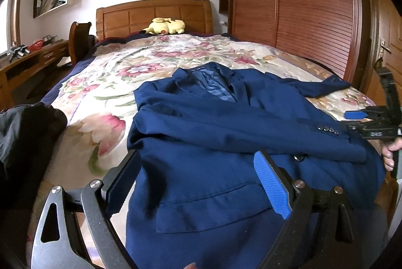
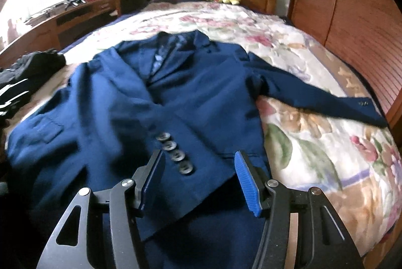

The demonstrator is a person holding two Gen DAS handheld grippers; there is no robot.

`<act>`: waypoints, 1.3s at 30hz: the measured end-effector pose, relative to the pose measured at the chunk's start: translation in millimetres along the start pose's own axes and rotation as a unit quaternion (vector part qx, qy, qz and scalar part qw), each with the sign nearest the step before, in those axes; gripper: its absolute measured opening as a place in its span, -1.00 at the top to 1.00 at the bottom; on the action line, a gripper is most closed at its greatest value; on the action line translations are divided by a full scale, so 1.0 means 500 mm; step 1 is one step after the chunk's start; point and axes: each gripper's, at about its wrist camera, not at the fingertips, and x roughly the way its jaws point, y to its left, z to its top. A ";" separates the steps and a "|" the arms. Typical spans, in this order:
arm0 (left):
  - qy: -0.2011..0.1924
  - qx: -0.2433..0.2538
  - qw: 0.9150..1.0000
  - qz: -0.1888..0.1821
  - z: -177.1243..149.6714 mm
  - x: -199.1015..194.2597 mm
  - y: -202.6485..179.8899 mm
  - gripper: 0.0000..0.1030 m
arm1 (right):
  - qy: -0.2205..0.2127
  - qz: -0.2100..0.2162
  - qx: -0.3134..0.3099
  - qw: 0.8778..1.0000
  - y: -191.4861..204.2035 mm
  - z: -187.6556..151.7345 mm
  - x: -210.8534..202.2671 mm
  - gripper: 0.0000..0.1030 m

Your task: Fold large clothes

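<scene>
Right wrist view: navy blue suit jacket (image 2: 140, 98) on floral bedspread (image 2: 314, 133), one sleeve folded across, other outstretched; right claw (image 2: 198, 181) and left claw (image 1: 198, 183) wide, empty.

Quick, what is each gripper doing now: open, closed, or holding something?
Left gripper: open, holding nothing, over the blue jacket.
Right gripper: open, holding nothing, at the sleeve cuff.

No legible text on any surface; right tongs' (image 1: 361, 123) white marking unreadable.
</scene>
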 end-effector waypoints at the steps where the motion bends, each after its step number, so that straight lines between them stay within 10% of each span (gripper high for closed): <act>1: 0.001 0.001 1.000 -0.001 -0.001 0.002 -0.003 -0.78 | 0.005 -0.003 0.002 1.000 -0.004 0.006 0.015 -0.15; 17: 0.012 0.010 1.000 -0.002 -0.004 0.014 -0.015 -0.78 | 0.057 0.050 0.016 0.997 -0.009 0.002 0.110 -0.38; 24: 0.013 0.012 1.000 -0.004 -0.001 0.021 -0.024 -0.78 | 0.032 0.051 -0.022 0.998 -0.011 0.012 0.075 0.69; 34: 0.009 0.006 1.000 -0.005 0.002 0.023 -0.026 -0.78 | -0.106 -0.022 -0.032 0.994 -0.046 0.134 -0.073 0.90; 39: 0.010 0.009 1.000 -0.006 -0.003 0.020 -0.026 -0.78 | -0.107 -0.043 -0.039 0.993 -0.052 0.144 -0.081 0.90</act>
